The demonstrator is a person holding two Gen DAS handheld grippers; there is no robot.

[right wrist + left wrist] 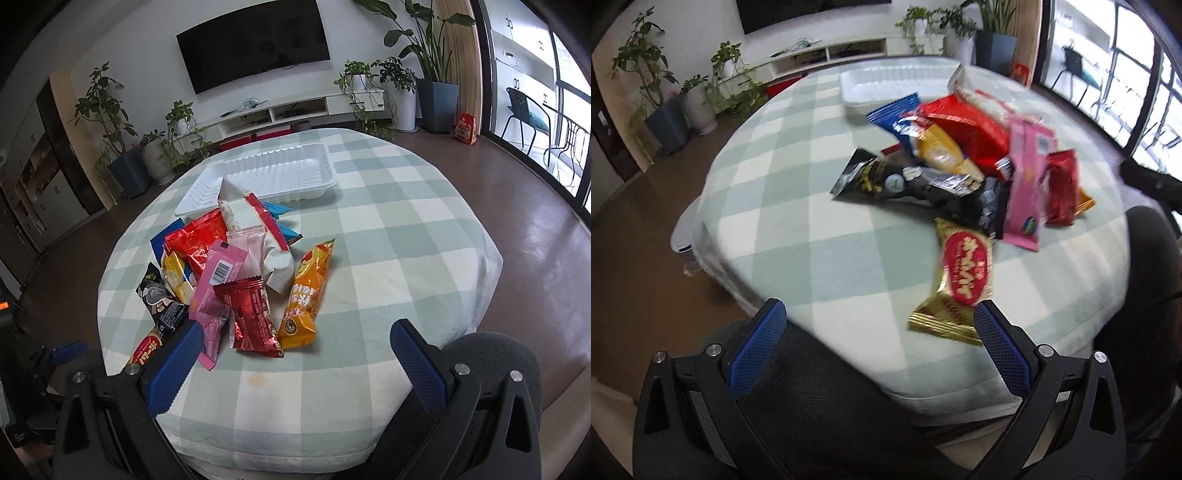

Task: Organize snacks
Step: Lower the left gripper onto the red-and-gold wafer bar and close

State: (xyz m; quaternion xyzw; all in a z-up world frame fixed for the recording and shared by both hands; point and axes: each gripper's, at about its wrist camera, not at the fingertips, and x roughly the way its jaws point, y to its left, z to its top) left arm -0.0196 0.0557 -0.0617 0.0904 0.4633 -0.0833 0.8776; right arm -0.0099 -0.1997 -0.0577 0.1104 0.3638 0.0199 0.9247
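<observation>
Many snack packs lie in one messy heap in the middle of the frame on our right view, on the checked tabletop. We see a dark red pack and an orange pack at the near edge of the heap, and a pink pack just beside them. In the left view a gold and red pack sits low in the frame, close to us. A white tray waits behind the heap, toward the top of the frame, and it looks bare. One pack leans on its near rim.

Our left claw is wide open and holds nothing. Our right claw is wide open too, and holds nothing.

We think no pack is in the tray yet. The packs lie on top of each other, so a grab could pinch two at once or knock the others about. The wrappers look shiny and may slip out. A pack could also slide off the tabletop edge.
</observation>
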